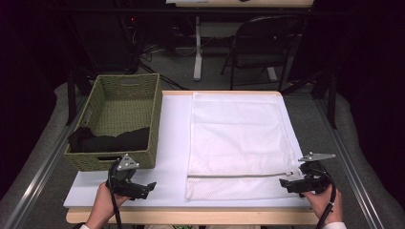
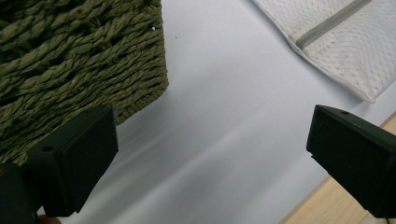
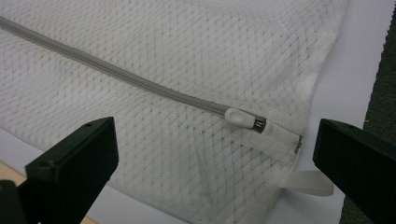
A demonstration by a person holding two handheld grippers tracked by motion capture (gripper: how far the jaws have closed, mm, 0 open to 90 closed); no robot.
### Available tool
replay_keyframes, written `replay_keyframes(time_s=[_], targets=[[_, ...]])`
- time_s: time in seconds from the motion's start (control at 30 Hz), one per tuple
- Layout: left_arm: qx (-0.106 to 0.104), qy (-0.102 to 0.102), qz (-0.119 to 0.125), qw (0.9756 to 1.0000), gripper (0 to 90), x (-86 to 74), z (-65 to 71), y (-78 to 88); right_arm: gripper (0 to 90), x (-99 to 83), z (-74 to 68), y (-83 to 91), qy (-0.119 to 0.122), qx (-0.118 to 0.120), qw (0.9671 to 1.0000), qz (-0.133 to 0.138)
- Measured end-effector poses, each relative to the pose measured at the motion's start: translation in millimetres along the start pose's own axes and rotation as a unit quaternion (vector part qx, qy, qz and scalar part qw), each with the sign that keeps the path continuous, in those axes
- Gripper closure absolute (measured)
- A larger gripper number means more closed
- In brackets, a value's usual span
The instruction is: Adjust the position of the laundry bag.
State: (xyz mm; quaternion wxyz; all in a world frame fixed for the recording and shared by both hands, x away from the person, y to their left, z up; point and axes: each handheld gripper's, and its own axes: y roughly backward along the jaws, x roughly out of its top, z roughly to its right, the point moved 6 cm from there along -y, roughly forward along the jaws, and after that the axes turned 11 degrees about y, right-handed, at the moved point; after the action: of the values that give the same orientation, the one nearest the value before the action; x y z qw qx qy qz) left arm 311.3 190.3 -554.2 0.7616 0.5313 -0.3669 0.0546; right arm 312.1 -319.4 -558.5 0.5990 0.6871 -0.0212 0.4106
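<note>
Mesh laundry bag [image 1: 239,143] lying flat on surface [image 1: 172,143], long axis running away from person, zipper [image 3: 140,84] crossing near end, pull [image 3: 240,117] sitting toward right. Right claw [image 1: 285,183] hovering released at bag's near right corner. Left claw [image 1: 149,187] hanging released beside wicker basket [image 1: 157,119].

**Dim room behind a lit table**

The wooden table [image 1: 229,217] is brightly lit, the room beyond dark. Past the grippers' far side, 1 black folding chair [image 1: 260,45] stands on grey floor [image 1: 210,83], beside a white desk leg [image 1: 197,47] and tangled cables [image 1: 153,50].
</note>
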Motion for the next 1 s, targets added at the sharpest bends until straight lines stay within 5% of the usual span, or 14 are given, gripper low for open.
replay_keyframes(time_s=[0.3,0.63,1.0], targets=[[0.009,0.007,-0.003,0.9999,2.4,-0.8,-0.3,-0.7,0.0,0.1,-0.4,-0.4,0.005,0.004,1.0,0.001],[-0.008,0.005,-0.002,1.0,3.8,0.2,7.3,-1.2,0.3,2.9,-1.2,-0.4,0.006,-0.002,1.0,0.004],[-0.021,-0.028,-0.008,0.9994,3.7,7.9,28.1,-9.7,1.1,9.3,1.3,-4.2,0.013,-0.011,0.9998,0.004]])
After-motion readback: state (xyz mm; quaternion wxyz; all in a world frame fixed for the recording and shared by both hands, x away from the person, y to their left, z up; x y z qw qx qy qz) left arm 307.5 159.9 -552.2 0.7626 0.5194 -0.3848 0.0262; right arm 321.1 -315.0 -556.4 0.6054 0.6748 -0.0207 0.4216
